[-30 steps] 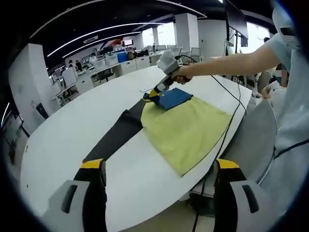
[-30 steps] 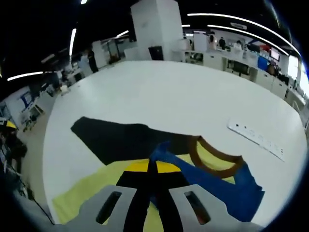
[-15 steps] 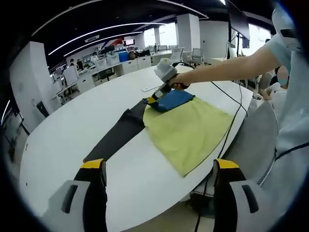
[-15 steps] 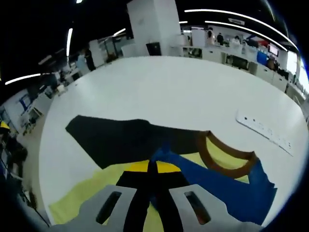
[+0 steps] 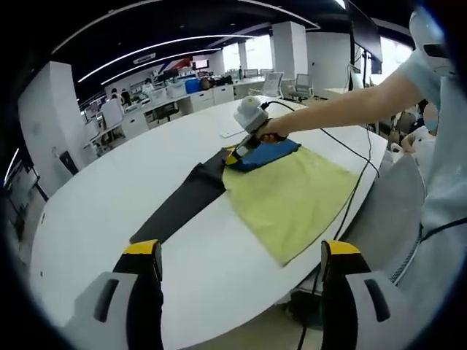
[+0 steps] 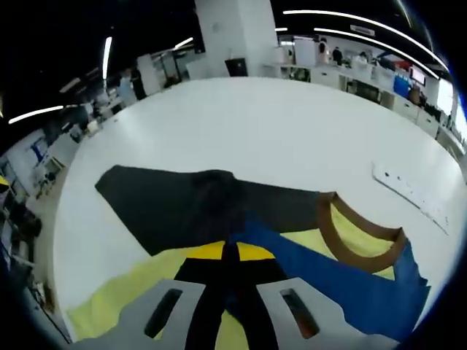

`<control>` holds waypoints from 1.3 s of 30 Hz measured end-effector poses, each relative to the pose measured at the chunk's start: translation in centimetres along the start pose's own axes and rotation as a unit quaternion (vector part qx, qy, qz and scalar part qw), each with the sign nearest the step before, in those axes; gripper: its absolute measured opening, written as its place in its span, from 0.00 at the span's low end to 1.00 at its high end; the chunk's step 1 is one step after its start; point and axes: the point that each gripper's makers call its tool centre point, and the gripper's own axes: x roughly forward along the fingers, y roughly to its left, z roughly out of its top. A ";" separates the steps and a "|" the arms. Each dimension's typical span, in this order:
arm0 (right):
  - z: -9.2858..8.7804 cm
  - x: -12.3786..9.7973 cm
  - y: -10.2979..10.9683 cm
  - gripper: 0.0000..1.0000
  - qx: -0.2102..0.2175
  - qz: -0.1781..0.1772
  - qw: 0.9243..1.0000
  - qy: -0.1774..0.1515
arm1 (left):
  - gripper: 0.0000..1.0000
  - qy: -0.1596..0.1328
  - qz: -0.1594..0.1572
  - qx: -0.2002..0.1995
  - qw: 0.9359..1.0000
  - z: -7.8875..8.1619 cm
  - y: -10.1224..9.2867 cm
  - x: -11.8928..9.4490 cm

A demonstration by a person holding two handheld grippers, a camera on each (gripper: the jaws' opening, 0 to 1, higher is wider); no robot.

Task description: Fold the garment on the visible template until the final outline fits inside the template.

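My right gripper [image 6: 230, 251], clamped on the blue sleeve [image 6: 328, 281], has dragged it further across the yellow shirt [image 5: 292, 197]; my left gripper [image 5: 233, 255] hangs open, empty.

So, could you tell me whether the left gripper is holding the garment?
No, the left gripper hangs open off the table edge, apart from the garment.

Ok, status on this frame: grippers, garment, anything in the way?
Left gripper open, off the table edge. Right gripper shut on blue sleeve. Garment flat, black sleeve spread out. Cable trails across the hem.
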 end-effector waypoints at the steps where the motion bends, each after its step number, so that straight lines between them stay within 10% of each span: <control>1: 0.3 0.0 -0.2 0.05 -0.007 -0.008 1.000 -0.008 | 0.87 0.001 0.000 0.000 1.000 -0.1 0.0 0.0; 39: -0.9 -5.4 -2.3 0.51 -0.066 -0.035 0.997 -0.013 | 0.85 -0.012 -0.016 0.020 1.000 1.5 -1.1 0.4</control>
